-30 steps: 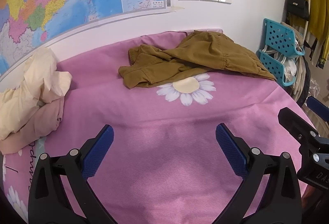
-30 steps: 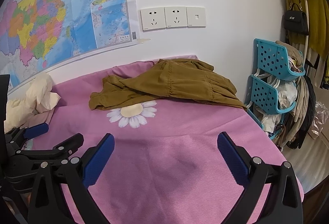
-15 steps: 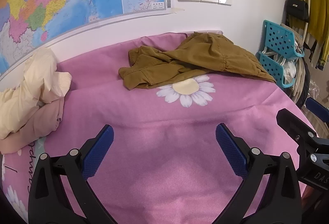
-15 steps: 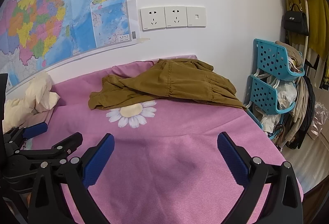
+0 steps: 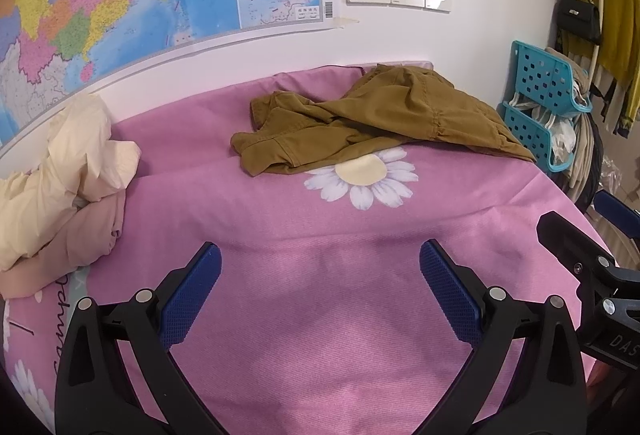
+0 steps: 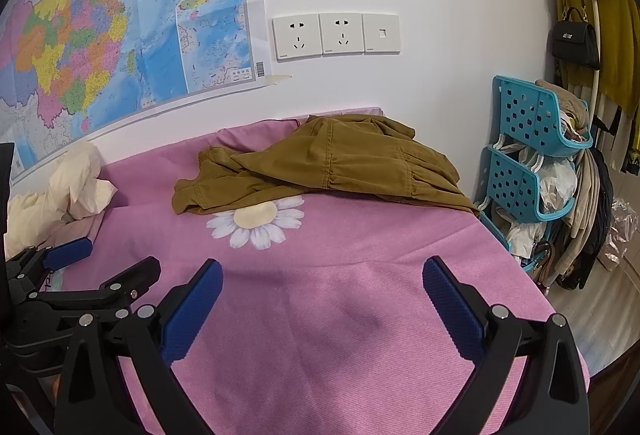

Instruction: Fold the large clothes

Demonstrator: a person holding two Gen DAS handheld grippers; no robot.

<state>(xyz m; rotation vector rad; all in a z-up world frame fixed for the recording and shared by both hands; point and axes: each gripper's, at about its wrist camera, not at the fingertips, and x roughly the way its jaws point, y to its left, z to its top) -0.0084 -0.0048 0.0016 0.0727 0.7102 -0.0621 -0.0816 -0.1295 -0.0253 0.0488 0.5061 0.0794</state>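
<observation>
both jaws are held wide apart, empty, on the left gripper (image 5: 320, 287) and right gripper (image 6: 322, 301) above the bed (image 5: 320, 315). the crumpled brown garment (image 5: 372, 123) lies beyond, near the wall; soft and limp, probably best pinched at hem corners.

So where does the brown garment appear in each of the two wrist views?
Left wrist: brown garment lies upper centre-right, crumpled at the bed's far edge.
Right wrist: brown garment lies around the centre, beside the blue basket rack.
Shared landmark: the daisy print partly under its near edge.
</observation>
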